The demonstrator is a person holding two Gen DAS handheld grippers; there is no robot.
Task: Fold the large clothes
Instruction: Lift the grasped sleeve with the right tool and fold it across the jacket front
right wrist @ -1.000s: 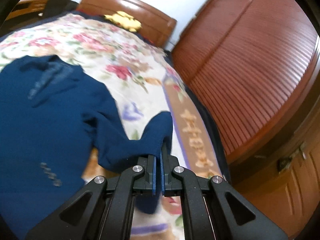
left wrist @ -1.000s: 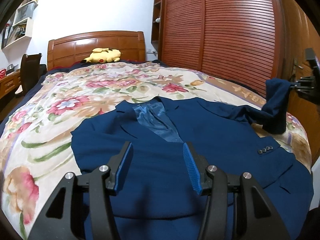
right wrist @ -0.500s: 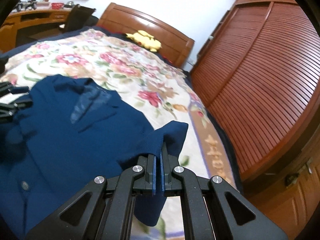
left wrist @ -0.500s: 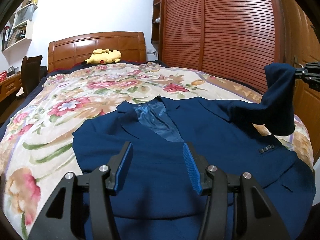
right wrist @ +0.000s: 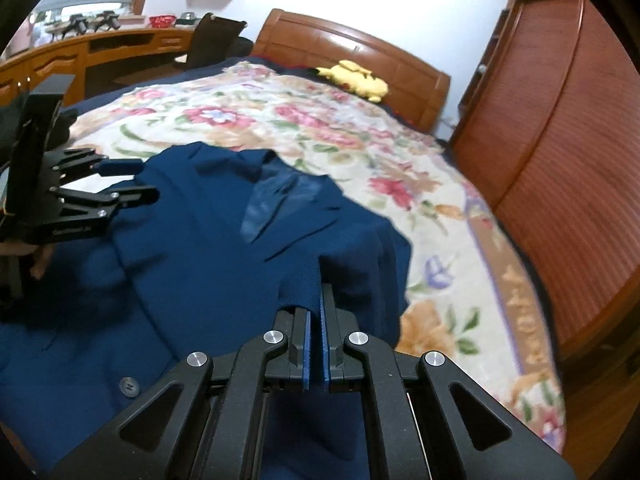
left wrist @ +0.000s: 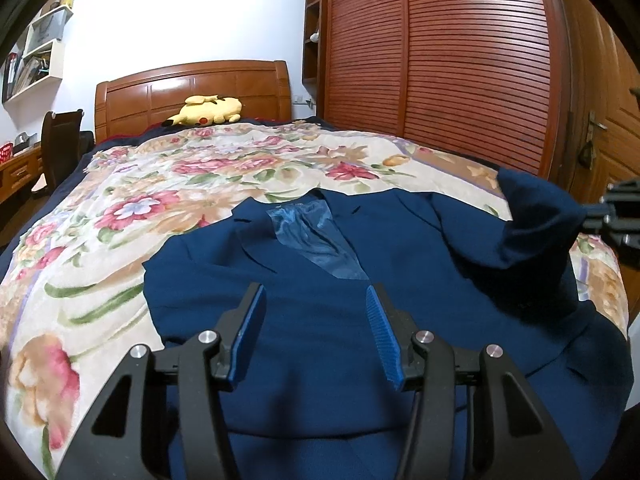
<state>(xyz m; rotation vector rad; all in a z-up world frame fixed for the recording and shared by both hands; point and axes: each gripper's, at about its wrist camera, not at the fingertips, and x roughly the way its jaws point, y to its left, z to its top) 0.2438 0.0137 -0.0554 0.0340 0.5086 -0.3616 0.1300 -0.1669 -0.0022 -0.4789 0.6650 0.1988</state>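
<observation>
A navy blue suit jacket point(left wrist: 304, 280) lies face up on the floral bedspread point(left wrist: 192, 184), collar toward the headboard. My left gripper point(left wrist: 316, 320) is open and empty, hovering just above the jacket's chest. My right gripper point(right wrist: 316, 320) is shut on the jacket's right sleeve point(right wrist: 348, 272) and holds it raised over the jacket's right side; the lifted sleeve point(left wrist: 536, 216) shows at the right in the left wrist view. The left gripper point(right wrist: 132, 184) shows at the left in the right wrist view, over the jacket point(right wrist: 192, 248).
A yellow plush toy point(left wrist: 208, 110) lies by the wooden headboard point(left wrist: 192, 88). A louvred wooden wardrobe point(left wrist: 440, 60) runs along the bed's right side. A dark chair point(left wrist: 60, 148) and a wooden desk point(right wrist: 100, 48) stand on the left.
My right gripper has carried the sleeve up and leftward, from beside the bed's right edge to over the jacket. My left gripper has stayed open and still.
</observation>
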